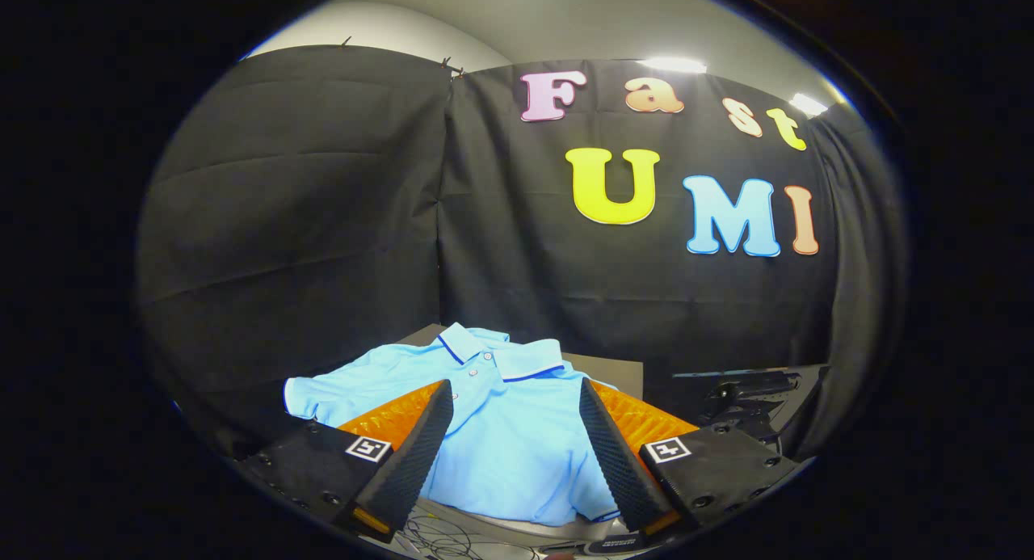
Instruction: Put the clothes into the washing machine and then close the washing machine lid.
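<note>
Tabletop (614, 370) shirt (501, 439) collar beyond spread fingers (420, 447).

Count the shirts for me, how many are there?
1. The blue shirt lies flat on the table, between and beyond the open hand-held gripper fingers. More could be hidden beneath it.

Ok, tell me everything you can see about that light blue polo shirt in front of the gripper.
The polo shirt is light blue, soft knit by its look, with dark blue piping on the collar and on the visible sleeve cuff. Its placket shows small buttons, seemingly fastened. It lies spread front-up on a flat surface, collar toward the black cloth wall, one short sleeve stretched out sideways. The gripper is open, its fingers apart over the shirt's body; whether they touch the fabric cannot be told. Thin cables lie below the near hem.
</note>
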Available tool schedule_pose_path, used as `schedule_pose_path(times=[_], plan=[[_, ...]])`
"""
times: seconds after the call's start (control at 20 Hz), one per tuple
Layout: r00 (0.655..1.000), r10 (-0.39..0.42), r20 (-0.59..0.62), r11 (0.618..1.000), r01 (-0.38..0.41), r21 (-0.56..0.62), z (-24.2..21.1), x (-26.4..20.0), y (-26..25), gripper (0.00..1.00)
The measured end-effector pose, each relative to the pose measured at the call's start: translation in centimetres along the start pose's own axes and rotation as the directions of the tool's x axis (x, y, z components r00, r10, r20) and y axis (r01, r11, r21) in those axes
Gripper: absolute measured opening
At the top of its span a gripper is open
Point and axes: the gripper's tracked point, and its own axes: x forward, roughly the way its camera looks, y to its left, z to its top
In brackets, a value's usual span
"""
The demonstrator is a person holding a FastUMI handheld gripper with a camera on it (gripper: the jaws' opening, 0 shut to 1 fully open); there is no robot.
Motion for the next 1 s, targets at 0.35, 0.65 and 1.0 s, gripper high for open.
schedule_pose_path(times=[0.35,0.65,1.0], plan=[[0.992,0.036,-0.118,0.999,-0.035,0.008,-1.5,4.4,3.6,0.98],[0.974,0.045,-0.222,0.999,-0.047,-0.006,-2.9,7.1,5.3,0.98],[0.941,0.064,-0.333,0.996,-0.082,-0.04,-5.0,9.2,6.5,0.98]])
